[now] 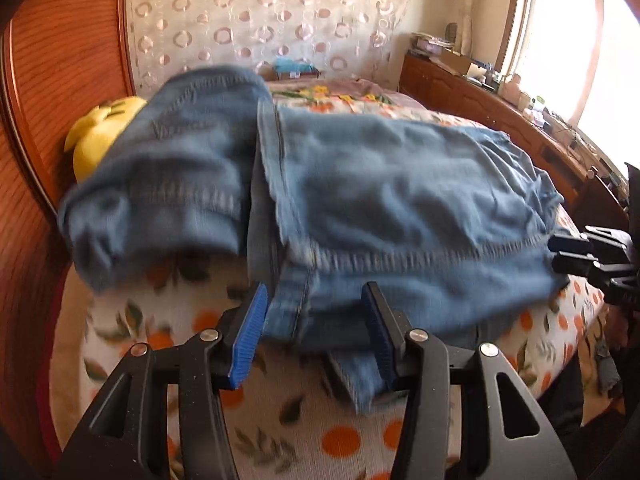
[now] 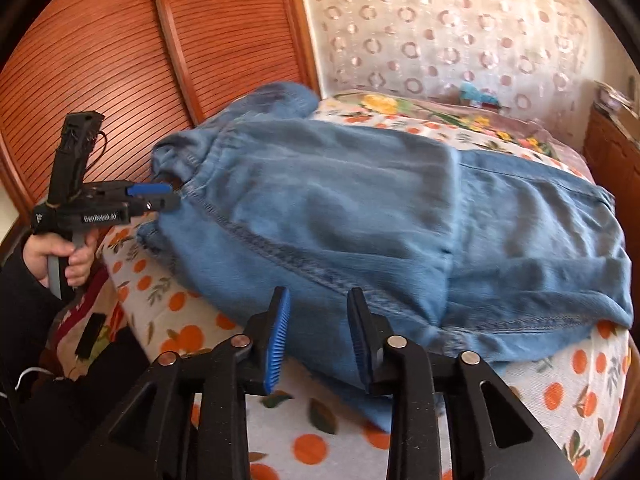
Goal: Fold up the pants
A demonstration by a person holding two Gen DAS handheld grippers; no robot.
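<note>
Blue denim pants (image 1: 380,200) lie folded on the bed (image 1: 304,432), over an orange-print cover. The left claw (image 1: 316,336) stands released – its blue pads (image 1: 251,336) are apart, with a hem of the pants lying between them, unpressed. The right claw (image 2: 318,338) is likewise released, jaws apart, the near edge of the pants just ahead of and between its fingers. In the right wrist view the left claw (image 2: 160,196) sits at the far left edge of the pants, gripped by a hand (image 2: 68,260). A yellow plush toy (image 1: 100,140) lies beyond the pants.
</note>
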